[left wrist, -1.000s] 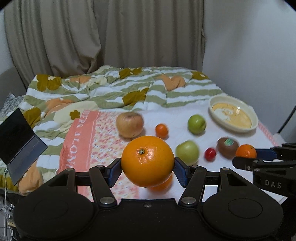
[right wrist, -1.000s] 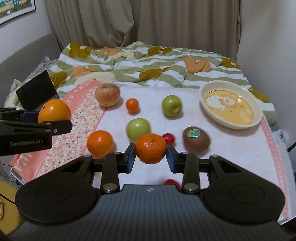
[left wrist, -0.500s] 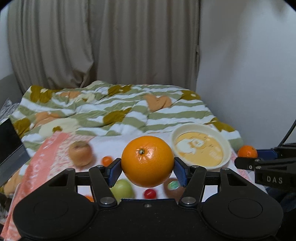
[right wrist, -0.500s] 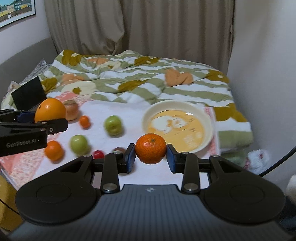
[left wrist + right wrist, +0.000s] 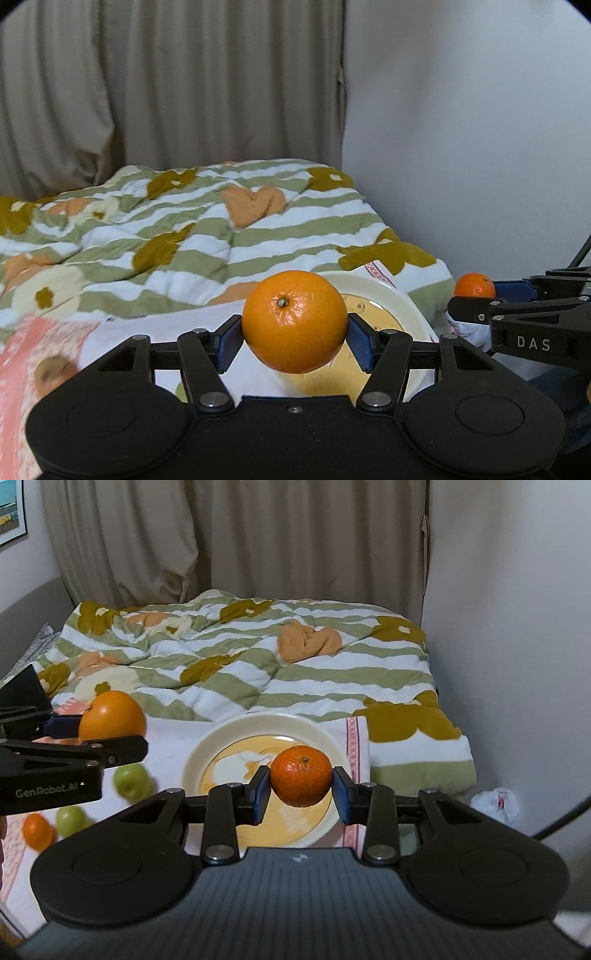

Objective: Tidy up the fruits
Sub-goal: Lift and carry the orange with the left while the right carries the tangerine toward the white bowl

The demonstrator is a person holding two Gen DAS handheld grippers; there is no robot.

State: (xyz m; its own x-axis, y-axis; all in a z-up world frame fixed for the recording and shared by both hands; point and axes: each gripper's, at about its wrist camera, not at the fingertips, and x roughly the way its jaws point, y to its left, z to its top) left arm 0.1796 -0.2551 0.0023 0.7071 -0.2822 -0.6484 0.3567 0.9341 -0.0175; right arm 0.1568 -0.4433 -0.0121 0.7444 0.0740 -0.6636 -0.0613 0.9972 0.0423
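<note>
My left gripper (image 5: pixel 294 332) is shut on a large orange (image 5: pixel 293 320) and holds it in the air just left of a cream bowl with a yellow inside (image 5: pixel 384 295). My right gripper (image 5: pixel 301 788) is shut on a small darker orange, a tangerine (image 5: pixel 301 775), and holds it above the same bowl (image 5: pixel 236 738). The left gripper with its orange (image 5: pixel 112 716) shows at the left of the right wrist view. The right gripper's tangerine (image 5: pixel 474 285) shows at the right of the left wrist view.
Two green apples (image 5: pixel 129 781) (image 5: pixel 70 819) and a small orange (image 5: pixel 37 830) lie on the white cloth left of the bowl. A brown fruit (image 5: pixel 51 371) shows blurred at the left. A striped flowered quilt (image 5: pixel 258 657) lies behind, a wall to the right.
Both grippers have swung right with their fruit, from over the scattered fruits to the bowl. The bowl is now close under both, and the other fruits have slid to the left of view.
</note>
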